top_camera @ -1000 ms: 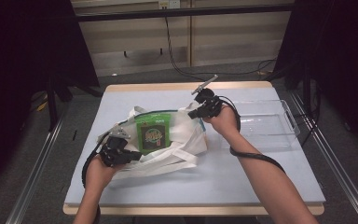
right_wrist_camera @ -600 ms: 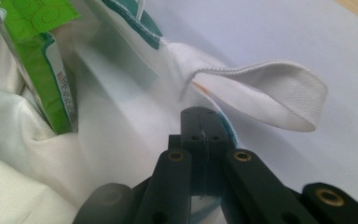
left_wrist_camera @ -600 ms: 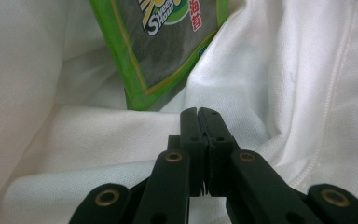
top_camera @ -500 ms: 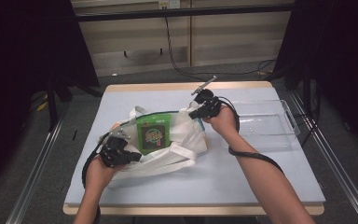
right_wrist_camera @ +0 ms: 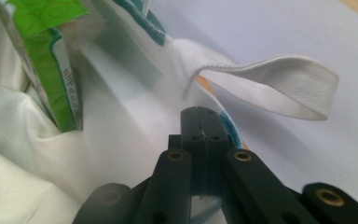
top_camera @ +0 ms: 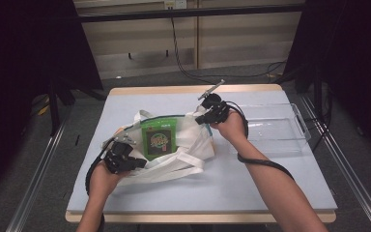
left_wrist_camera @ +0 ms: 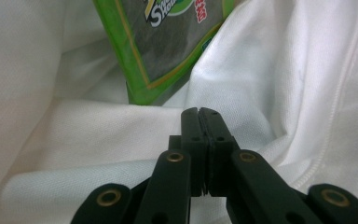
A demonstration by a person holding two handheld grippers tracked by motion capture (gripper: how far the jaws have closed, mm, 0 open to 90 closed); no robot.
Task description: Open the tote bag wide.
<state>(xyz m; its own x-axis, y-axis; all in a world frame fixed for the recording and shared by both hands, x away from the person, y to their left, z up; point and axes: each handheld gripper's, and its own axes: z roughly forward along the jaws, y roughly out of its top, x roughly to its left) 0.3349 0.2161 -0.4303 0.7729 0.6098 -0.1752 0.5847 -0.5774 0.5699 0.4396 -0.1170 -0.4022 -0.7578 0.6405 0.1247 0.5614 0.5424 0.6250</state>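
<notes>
A white cloth tote bag (top_camera: 193, 140) lies open on the pale blue table (top_camera: 270, 183). A green snack packet (top_camera: 158, 137) stands in its mouth. My left gripper (top_camera: 136, 162) is at the bag's left side, jaws shut on the white cloth (left_wrist_camera: 284, 70), with the packet (left_wrist_camera: 168, 42) just beyond its tips (left_wrist_camera: 199, 112). At the bag's right side, my right gripper (top_camera: 199, 119) is shut on the teal-trimmed rim (right_wrist_camera: 121, 107). Its tips (right_wrist_camera: 199, 112) sit below a white handle loop (right_wrist_camera: 270, 79), and the packet (right_wrist_camera: 51, 60) is at the upper left.
A clear plastic tray (top_camera: 300, 128) sits on the table to the right of the bag, close behind my right hand. The bag's loose handles (top_camera: 178, 164) trail toward the front. Black cables hang from both grippers. Dark floor surrounds the table.
The bag's loose handles have shifted slightly left. Both grippers stay shut on the bag in about the same places.
</notes>
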